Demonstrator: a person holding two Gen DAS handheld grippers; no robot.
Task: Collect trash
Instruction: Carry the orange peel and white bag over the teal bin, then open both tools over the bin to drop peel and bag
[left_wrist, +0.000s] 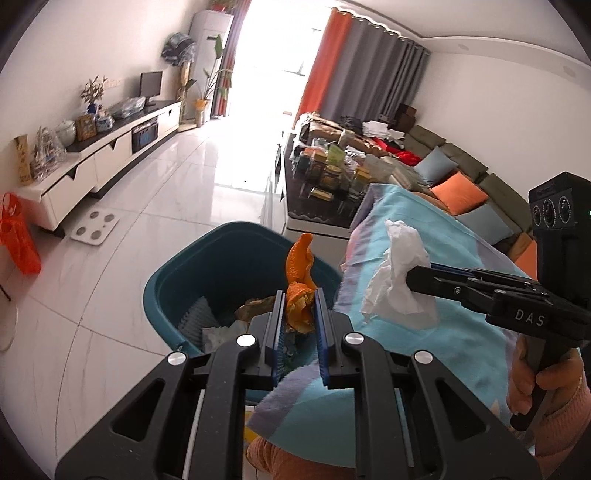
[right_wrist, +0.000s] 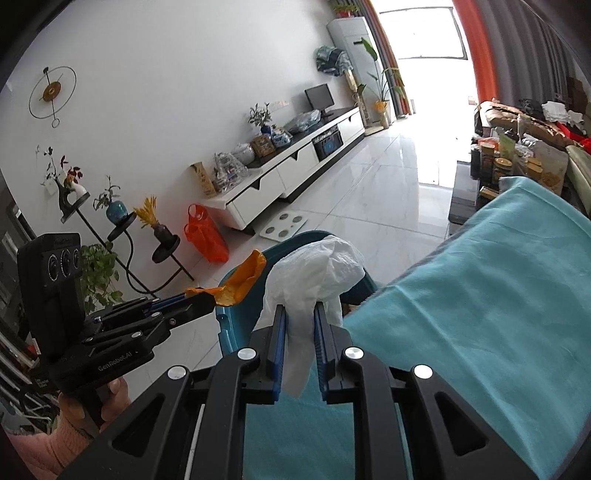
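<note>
- Left wrist view: left gripper (left_wrist: 300, 309) pinches orange peel (left_wrist: 300, 275), long axis upright, tip up, above teal bin (left_wrist: 166, 295).
- Right gripper (right_wrist: 300, 325) pinches white tissue (right_wrist: 314, 273); bulk bunched above the pads, tail hanging down betw. fingers.
- Bin just beside teal blanket (right_wrist: 480, 295); holds paper scraps.
- Orange bag (right_wrist: 205, 236), white scale (right_wrist: 283, 225) on floor beyond.

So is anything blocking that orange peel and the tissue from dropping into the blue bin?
Nothing visible. The left gripper holds the orange peel over the open teal bin, and the right gripper holds the tissue near its rim beside the blue-covered table.
</note>
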